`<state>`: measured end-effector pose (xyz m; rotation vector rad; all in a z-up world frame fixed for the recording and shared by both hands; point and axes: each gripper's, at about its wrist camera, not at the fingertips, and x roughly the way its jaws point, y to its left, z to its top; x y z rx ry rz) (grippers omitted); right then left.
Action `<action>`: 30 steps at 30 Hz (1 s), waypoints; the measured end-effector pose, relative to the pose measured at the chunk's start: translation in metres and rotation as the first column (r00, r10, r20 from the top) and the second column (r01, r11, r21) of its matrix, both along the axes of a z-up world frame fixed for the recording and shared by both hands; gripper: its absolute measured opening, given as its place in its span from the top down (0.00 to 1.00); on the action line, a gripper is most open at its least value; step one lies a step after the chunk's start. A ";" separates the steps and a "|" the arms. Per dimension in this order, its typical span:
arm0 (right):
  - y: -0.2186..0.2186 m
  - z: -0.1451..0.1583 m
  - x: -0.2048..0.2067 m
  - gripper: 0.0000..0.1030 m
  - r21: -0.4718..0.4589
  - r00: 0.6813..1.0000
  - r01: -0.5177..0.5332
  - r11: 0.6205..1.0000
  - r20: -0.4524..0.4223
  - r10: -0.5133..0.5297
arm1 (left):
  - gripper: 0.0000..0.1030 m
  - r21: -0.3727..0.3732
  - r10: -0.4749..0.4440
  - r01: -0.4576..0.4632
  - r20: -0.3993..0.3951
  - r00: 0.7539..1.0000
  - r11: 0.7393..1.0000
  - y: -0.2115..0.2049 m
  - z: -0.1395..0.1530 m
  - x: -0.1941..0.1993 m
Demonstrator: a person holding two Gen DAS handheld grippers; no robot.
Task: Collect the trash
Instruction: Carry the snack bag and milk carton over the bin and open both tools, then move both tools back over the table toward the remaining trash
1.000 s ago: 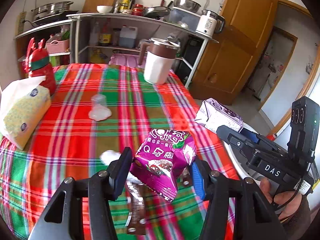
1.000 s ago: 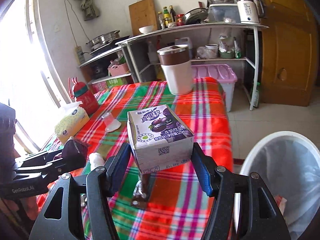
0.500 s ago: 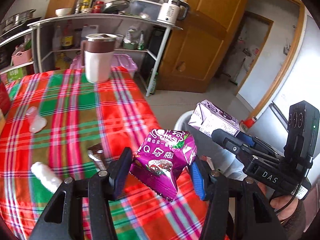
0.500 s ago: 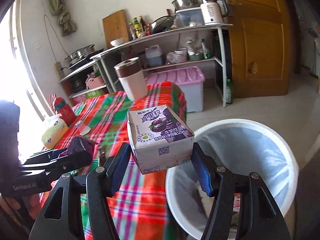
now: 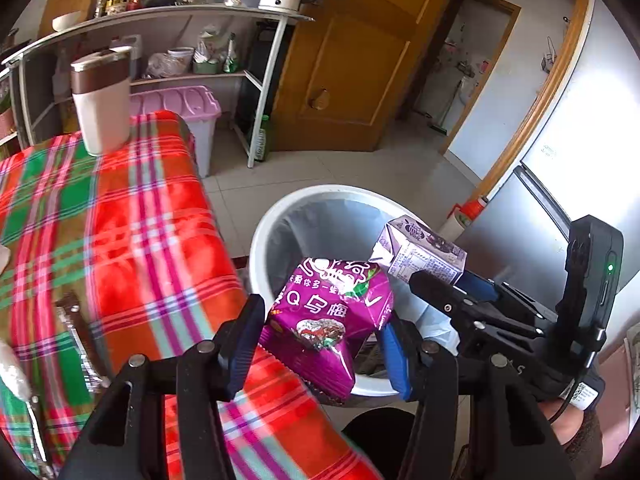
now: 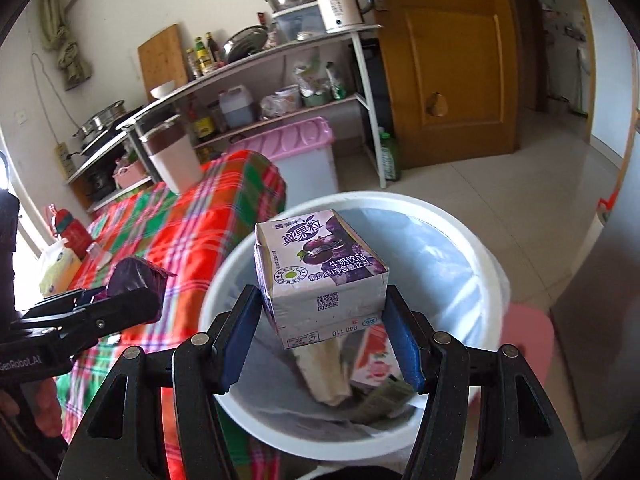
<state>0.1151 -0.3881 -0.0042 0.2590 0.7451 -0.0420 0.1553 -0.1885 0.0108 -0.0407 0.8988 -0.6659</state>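
Both grippers are swinging off the table toward the white bin [image 6: 486, 258] now. Left gripper [image 5: 322, 350] is pinching a crinkly purple snack bag [image 5: 326, 318], right gripper [image 6: 322, 334] is squeezing a small purple-and-white milk carton [image 6: 320, 272].

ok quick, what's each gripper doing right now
left gripper: shut on the purple snack bag
right gripper: shut on the milk carton

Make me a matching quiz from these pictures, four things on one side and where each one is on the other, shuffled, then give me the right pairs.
Things:
1. purple snack bag
2. milk carton
3. white kettle
4. brown-lidded jug

Places:
A. on the top shelf
B. standing on the plaid tablecloth
C. clamped in the right gripper over the white bin
D. clamped in the left gripper

Pairs: 1-D, 2-C, 3-A, 4-B
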 end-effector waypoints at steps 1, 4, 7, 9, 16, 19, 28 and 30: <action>-0.005 -0.003 -0.001 0.39 -0.003 1.000 0.010 1.000 -0.010 -0.010 | 0.44 0.005 -0.008 0.008 0.000 1.000 1.000 -0.006 -0.001 0.000; -0.015 -0.009 -0.003 0.39 -0.003 0.999 0.030 1.000 -0.028 -0.030 | 0.44 0.009 -0.025 0.025 -0.014 1.000 1.000 -0.021 -0.006 0.000; -0.023 -0.016 -0.004 0.40 -0.010 0.998 0.047 0.999 -0.051 -0.048 | 0.44 0.025 -0.036 0.037 -0.025 0.999 0.999 -0.034 -0.010 -0.001; -0.026 -0.018 -0.004 0.40 -0.013 0.997 0.052 0.999 -0.059 -0.053 | 0.44 0.034 -0.038 0.039 -0.031 0.999 0.999 -0.039 -0.013 0.001; -0.036 -0.021 -0.007 0.40 -0.006 0.995 0.075 0.997 -0.066 -0.075 | 0.33 0.037 -0.036 0.038 -0.052 0.998 0.999 -0.044 -0.018 0.002; -0.037 -0.022 -0.010 0.40 -0.002 0.994 0.084 0.996 -0.069 -0.084 | 0.30 0.039 -0.030 0.032 -0.056 0.998 0.999 -0.044 -0.019 0.003; -0.026 -0.015 -0.013 0.40 0.002 0.996 0.068 0.998 -0.053 -0.068 | 0.30 0.023 -0.016 0.017 -0.034 0.999 1.000 -0.026 -0.012 -0.004; -0.022 -0.013 -0.014 0.40 0.003 0.997 0.061 0.998 -0.045 -0.061 | 0.30 0.015 -0.003 0.004 -0.030 1.000 1.000 -0.017 -0.011 -0.005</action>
